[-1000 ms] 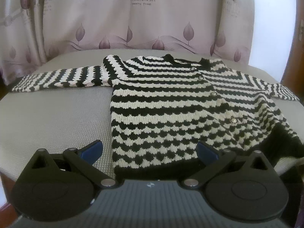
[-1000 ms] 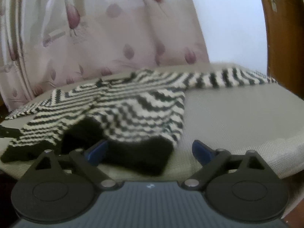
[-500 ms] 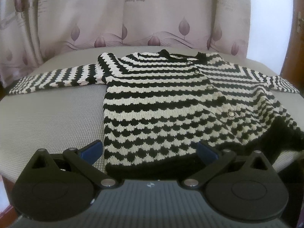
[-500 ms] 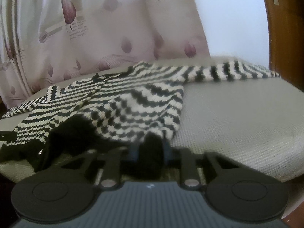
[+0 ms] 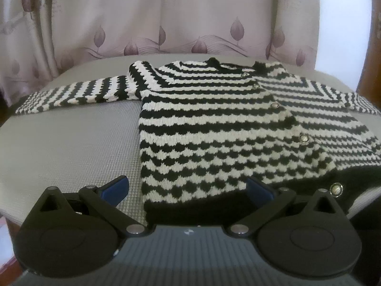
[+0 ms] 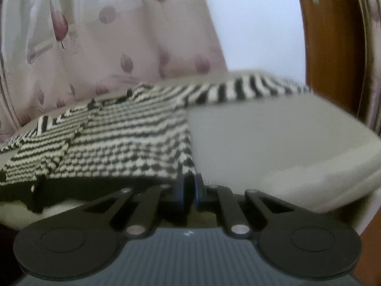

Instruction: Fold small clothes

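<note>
Flattening/prep step: right gripper (image 6: 188, 191) jaws pinched on cardigan (image 5: 214, 128) hem corner, left gripper (image 5: 187, 190) jaws wide over other corner w/ nothing held; next, left must clamp too.

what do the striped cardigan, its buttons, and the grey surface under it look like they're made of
Cardigan: chunky knitted yarn, probably wool or acrylic; raised stitches, matte black and cream rows.
Buttons: shiny, pale, with a metallic-looking rim; metal or plastic, cannot tell.
Grey surface: fine regular grid texture, matte; looks like woven or embossed fabric or a mat, rounded at the edge.
</note>
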The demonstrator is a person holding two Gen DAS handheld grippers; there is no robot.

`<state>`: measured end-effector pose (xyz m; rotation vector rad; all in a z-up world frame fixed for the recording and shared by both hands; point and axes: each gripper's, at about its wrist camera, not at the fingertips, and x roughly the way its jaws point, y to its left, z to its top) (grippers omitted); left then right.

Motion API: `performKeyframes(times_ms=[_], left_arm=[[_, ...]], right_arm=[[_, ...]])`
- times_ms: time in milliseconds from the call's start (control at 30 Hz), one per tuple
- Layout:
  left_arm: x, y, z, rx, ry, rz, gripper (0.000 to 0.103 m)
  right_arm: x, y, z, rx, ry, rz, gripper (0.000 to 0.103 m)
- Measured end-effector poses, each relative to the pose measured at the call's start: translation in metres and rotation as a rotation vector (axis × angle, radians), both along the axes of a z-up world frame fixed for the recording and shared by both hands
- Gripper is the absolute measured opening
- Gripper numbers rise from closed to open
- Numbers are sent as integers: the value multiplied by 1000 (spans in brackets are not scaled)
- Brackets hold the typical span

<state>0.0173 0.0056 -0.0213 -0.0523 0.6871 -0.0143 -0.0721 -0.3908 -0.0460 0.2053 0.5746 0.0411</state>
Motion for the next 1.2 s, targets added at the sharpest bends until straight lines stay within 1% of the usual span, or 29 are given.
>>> performKeyframes(times_ms=[33,100,200,267,333,367,400,433,467,500,633,700,800,867,933,1000,1067,1100,1167,1200], left_arm=[[0,2,0,2,-1,5,103],[2,6,2,-3,-7,18,103],[4,11,5,-12,12,39,103],[7,15,5,-20,23,52,103],[10,19,4,-16,27,65,103],[11,20,4,-14,25,71,103],[13,22,5,-17,24,76,103],[12,24,5,-16,18,81,103],[13,26,6,-15,16,87,103],[14,29,6,-13,13,91,103],[16,38,9,8,-2,100,103],[18,42,9,15,-7,102,103],[24,49,7,27,-2,116,103],[29,56,6,35,3,152,103],[33,65,5,41,-7,168,103],[35,78,6,35,-34,184,103],[38,99,9,-9,-64,169,103],[43,114,12,-24,-79,171,103],[52,140,15,-21,-114,193,103],[58,156,16,-16,-147,201,103]], right_arm=[[-2,-5,1,44,1,-18,9],[-7,-13,5,88,-16,-43,10],[-23,-13,25,63,-98,-72,11],[-31,-5,42,71,-172,-48,11],[-31,10,58,69,-225,7,17],[-29,19,63,56,-239,36,29],[-27,29,67,42,-247,67,46],[-23,40,68,29,-257,97,56],[-20,49,67,21,-268,122,69],[-16,57,67,22,-270,143,70],[7,93,58,64,-222,240,70],[12,114,58,46,-211,285,70],[18,141,60,15,-220,346,70],[26,153,60,5,-212,369,70],[37,161,58,19,-195,376,70],[45,165,55,57,-169,378,70],[47,167,51,83,-159,379,70],[47,167,49,84,-154,387,70],[49,173,47,61,-143,400,70],[50,176,45,49,-135,406,70]])
